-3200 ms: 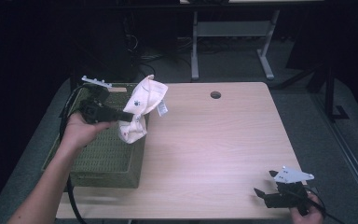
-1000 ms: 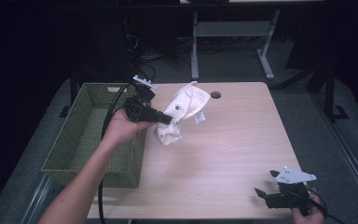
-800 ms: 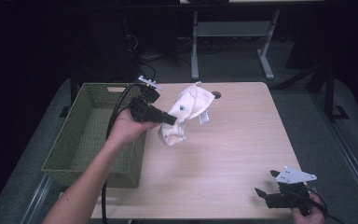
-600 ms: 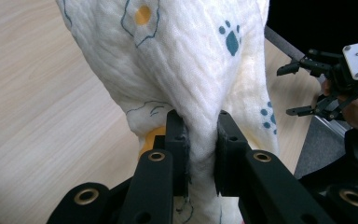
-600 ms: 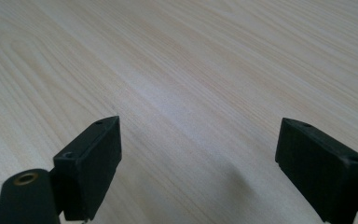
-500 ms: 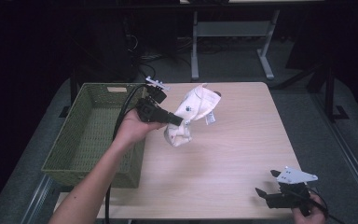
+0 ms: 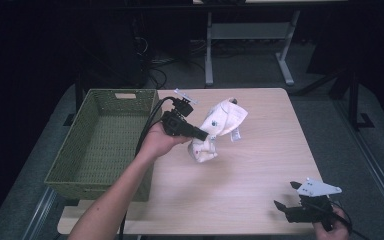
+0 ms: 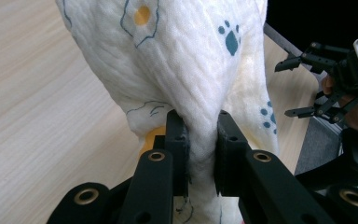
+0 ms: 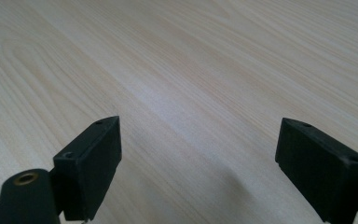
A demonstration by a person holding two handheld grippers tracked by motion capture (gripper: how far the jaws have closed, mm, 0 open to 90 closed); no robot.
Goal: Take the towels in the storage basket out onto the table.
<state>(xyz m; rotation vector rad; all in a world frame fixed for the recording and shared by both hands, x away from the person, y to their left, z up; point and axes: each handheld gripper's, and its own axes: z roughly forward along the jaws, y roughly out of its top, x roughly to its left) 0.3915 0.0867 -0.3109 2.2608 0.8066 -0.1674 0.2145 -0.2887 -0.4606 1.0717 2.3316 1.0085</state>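
A white quilted cloth [image 7: 219, 127] printed with paw marks and fried eggs hangs bunched over the middle of the wooden table [image 7: 250, 175]. My left gripper [image 7: 206, 136] is shut on a fold of it; in the left gripper view the black pads [image 8: 176, 140] pinch the cloth [image 8: 182, 60] tightly. The cloth's lower end [image 7: 202, 151] reaches down to the tabletop. My right gripper [image 7: 286, 197] rests low at the table's near right corner, jaws wide open with nothing between them. In the right gripper view the right gripper [image 9: 198, 161] frames bare wood.
A green woven basket [image 7: 100, 142] stands along the table's left side, with nothing visible inside. A small dark hole [image 7: 233, 101] sits in the tabletop behind the cloth. Dark floor and a grey desk frame [image 7: 245, 35] lie beyond the far edge.
The left gripper has carried the cloth rightward from over the basket to the table's middle and lowered it. The right gripper has stayed where it was.
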